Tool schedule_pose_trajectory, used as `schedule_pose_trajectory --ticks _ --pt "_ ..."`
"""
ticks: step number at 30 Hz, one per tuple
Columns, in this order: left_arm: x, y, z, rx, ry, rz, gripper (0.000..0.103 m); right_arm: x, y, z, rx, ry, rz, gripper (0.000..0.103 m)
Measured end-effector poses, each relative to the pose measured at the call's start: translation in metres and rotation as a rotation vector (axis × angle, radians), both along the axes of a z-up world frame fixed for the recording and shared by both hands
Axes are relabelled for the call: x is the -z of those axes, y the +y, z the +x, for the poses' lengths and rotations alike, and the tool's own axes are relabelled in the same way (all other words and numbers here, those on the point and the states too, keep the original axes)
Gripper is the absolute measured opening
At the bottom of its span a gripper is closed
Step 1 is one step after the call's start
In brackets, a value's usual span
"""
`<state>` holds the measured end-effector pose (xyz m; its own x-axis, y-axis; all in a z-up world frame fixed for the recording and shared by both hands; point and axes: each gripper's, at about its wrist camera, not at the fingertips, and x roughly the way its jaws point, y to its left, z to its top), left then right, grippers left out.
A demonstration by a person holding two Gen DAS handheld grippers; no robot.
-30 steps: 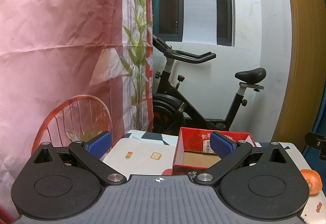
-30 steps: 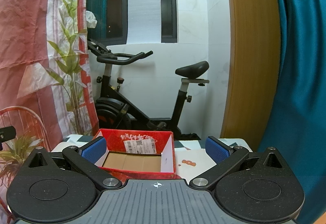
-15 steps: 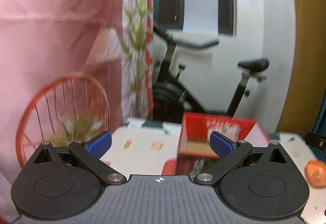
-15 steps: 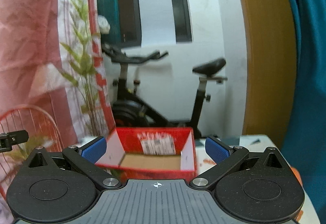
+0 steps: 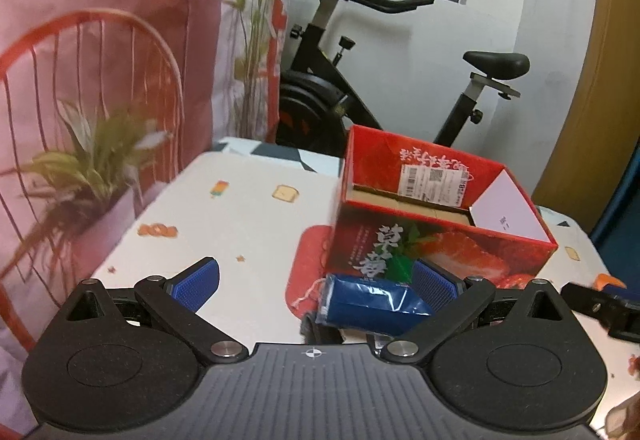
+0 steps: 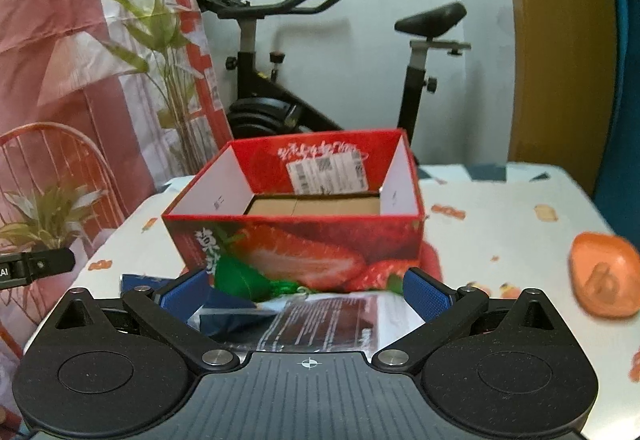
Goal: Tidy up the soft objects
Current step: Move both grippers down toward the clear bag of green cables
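i hold both the left gripper (image 5: 314,282) and right gripper (image 6: 306,290) with jaws apart over the blue pouch (image 5: 370,304), so the red box (image 6: 296,215) is an easy drop.

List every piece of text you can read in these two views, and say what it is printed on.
"草莓": large white characters on the front of the red strawberry box.
"AI": on the left gripper body, cut off at the frame edge.
Shipping label inside the box: too blurred.
White script above it: unreadable.
Clear packet: print too small.
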<state>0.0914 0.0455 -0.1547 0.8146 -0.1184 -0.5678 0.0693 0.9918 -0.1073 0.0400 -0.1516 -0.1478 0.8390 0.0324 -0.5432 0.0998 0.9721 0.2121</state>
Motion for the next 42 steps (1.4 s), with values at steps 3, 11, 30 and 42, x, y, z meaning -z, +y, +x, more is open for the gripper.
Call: schedule_pose_trajectory --ticks 3,11,30,42 --pt "0.007 -0.004 -0.002 0.014 0.010 0.023 0.103 0.006 0.002 0.002 -0.046 0.008 0.001 0.103" --pt "0.036 -0.008 -0.016 0.057 0.150 0.048 0.103 0.018 0.008 -0.012 -0.137 0.044 -0.066 0.102" --pt "0.078 -0.014 0.001 0.080 0.306 0.004 0.102 0.086 0.004 -0.011 -0.150 0.299 -0.103 0.098" --pt "0.087 -0.013 0.005 0.106 0.336 -0.036 0.096 0.123 0.019 0.003 -0.198 0.440 -0.171 0.090"
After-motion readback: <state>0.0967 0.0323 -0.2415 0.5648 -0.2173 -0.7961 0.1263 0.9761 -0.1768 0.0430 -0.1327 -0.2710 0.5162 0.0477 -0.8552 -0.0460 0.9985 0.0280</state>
